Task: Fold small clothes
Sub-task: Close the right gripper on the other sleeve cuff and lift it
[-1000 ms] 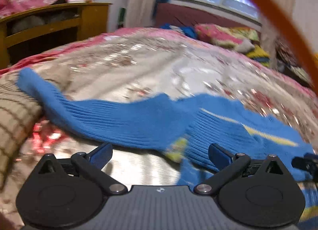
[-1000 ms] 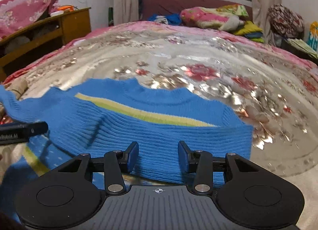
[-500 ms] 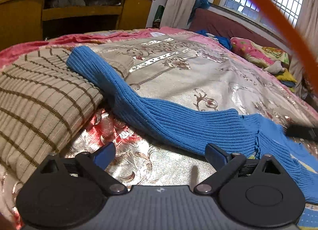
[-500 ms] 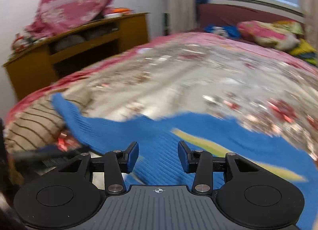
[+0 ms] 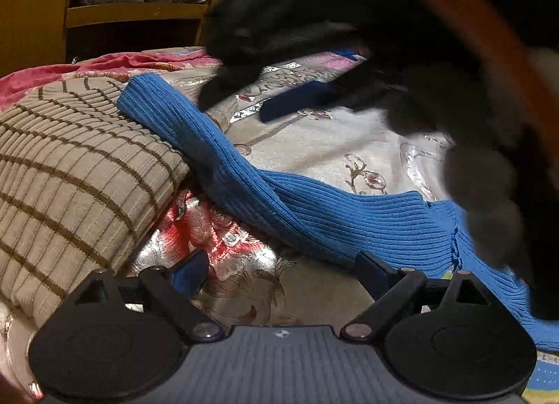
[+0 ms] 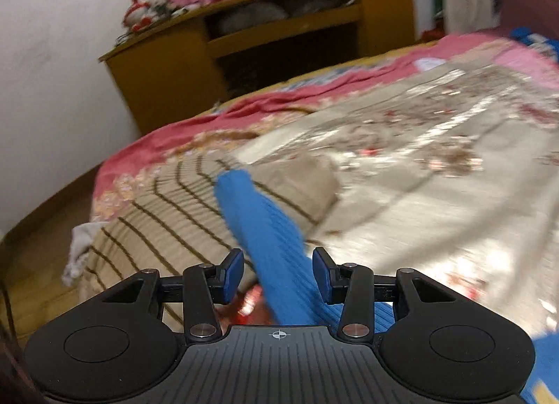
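I am lining my right gripper (image 6: 277,276), jaws wide, around the blue sweater's sleeve (image 6: 265,229) draped over the striped cushion (image 6: 157,229). Soft, light, floppy knit; I am aiming near the cuff. My left gripper (image 5: 279,273) is hanging wide, empty.

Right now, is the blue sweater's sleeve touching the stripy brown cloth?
Touching. In the left wrist view the blue sleeve drapes over the edge of the striped brown cloth, its cuff resting on top with no gap.

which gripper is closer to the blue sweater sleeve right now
Right. The right gripper has its open fingers either side of the blue sweater sleeve. The left gripper is open too, with the sleeve lying just beyond its fingertips.
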The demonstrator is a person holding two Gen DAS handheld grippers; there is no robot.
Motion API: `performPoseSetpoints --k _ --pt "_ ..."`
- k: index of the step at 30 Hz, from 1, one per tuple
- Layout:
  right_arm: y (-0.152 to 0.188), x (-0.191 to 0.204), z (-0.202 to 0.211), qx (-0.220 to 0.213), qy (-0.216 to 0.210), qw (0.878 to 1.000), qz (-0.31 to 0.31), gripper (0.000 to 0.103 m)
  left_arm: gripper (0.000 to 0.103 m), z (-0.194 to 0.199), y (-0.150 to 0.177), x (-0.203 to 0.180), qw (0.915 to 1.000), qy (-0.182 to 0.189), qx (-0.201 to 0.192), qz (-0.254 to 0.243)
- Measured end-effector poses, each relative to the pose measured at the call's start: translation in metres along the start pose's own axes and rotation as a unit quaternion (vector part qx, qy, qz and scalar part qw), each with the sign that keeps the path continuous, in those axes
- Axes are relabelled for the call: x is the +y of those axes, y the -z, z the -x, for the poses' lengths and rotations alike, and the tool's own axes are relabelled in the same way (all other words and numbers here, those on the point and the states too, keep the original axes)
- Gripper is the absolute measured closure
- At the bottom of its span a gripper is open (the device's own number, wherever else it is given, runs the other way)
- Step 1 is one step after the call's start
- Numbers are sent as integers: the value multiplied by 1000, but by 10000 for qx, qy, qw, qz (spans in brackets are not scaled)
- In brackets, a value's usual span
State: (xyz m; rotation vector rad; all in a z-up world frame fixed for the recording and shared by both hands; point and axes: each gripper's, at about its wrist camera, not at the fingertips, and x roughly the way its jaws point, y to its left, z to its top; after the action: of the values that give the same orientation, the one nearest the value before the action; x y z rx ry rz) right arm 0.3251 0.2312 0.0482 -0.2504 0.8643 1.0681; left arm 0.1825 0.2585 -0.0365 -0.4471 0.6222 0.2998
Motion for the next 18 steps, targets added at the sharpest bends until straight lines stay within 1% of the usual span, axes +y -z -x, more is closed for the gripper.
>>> performPoseSetpoints --k 3,7,8,11,12,15,18 --pt "-15 6 -22 168 -208 9995 169 62 7 -1 -2 4 10000 0 6 27" --pt "-28 16 -48 419 -284 9981 349 62 7 -3 -3 7 10000 -22 29 39" --pt "-29 17 -53 484 -299 9977 378 65 7 -3 -3 7 10000 -23 26 32" --pt "-31 22 -62 618 -283 9970 383 94 7 -3 -3 7 10000 -31 21 1" --pt "-31 22 -63 643 -263 9969 374 95 7 -3 -3 6 10000 -43 18 -20" --pt "-31 23 -52 465 -188 9982 341 97 7 -2 -1 3 9999 -85 -9 -87" --pt "-32 18 -26 99 -189 9998 61 97 7 -1 1 -1 9999 -90 -47 -98"
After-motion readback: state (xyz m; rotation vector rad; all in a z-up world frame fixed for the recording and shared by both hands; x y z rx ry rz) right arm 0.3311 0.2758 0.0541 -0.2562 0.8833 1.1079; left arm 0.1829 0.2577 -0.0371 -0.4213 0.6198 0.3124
